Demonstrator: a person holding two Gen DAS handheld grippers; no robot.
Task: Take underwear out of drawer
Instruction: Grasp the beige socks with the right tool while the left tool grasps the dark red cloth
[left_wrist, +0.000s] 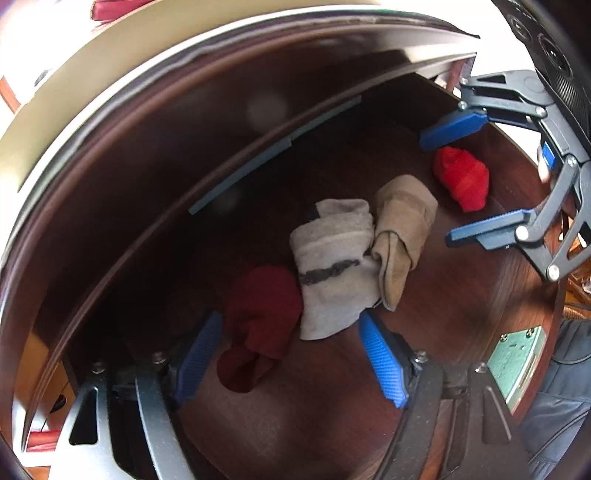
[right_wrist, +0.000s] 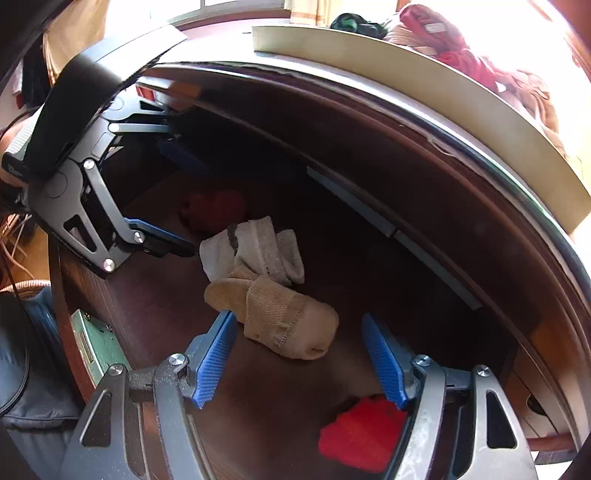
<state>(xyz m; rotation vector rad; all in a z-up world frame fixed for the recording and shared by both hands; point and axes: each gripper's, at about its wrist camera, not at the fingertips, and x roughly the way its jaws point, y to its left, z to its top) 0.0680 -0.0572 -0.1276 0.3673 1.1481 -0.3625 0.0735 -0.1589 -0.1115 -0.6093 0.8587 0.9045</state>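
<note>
Inside the open dark-brown wooden drawer (left_wrist: 461, 332), four small rolled pieces of cloth lie on the bare floor. Dark maroon bundle (left_wrist: 258, 321) sits nearest the left gripper (left_wrist: 291, 354), touching its left blue ribbed finger. Pale grey bundle with a dark stripe (left_wrist: 332, 269) lies against the maroon one and overlaps the tan beige knit bundle (left_wrist: 402, 236) beside it. Bright red bundle (left_wrist: 461, 177) lies apart from the rest, toward the drawer's front wall.

Left gripper: jaws stand wide, nothing clamped; the maroon and grey bundles sit between and just ahead of the fingers. Right gripper (right_wrist: 299, 354): jaws also wide, nothing clamped. Tan bundle (right_wrist: 273, 321) lies between its fingers, touching or nearly touching the left one; the red bundle (right_wrist: 362, 432) sits low by the right finger, partly hidden under it.

Edges: the cabinet top's pale edge (right_wrist: 443, 70) and a chrome-coloured strip overhang the drawer's rear, leaving a dark recess behind the cloth. A grey-blue rail (left_wrist: 273, 155) runs along the back wall. A green metal lock plate (right_wrist: 92, 343) is fixed to the front wall.

Room: open drawer floor shows around the bundles, widest between the cloth and the front wall. Both grippers reach in from the front, side by side, each in the other's view.
</note>
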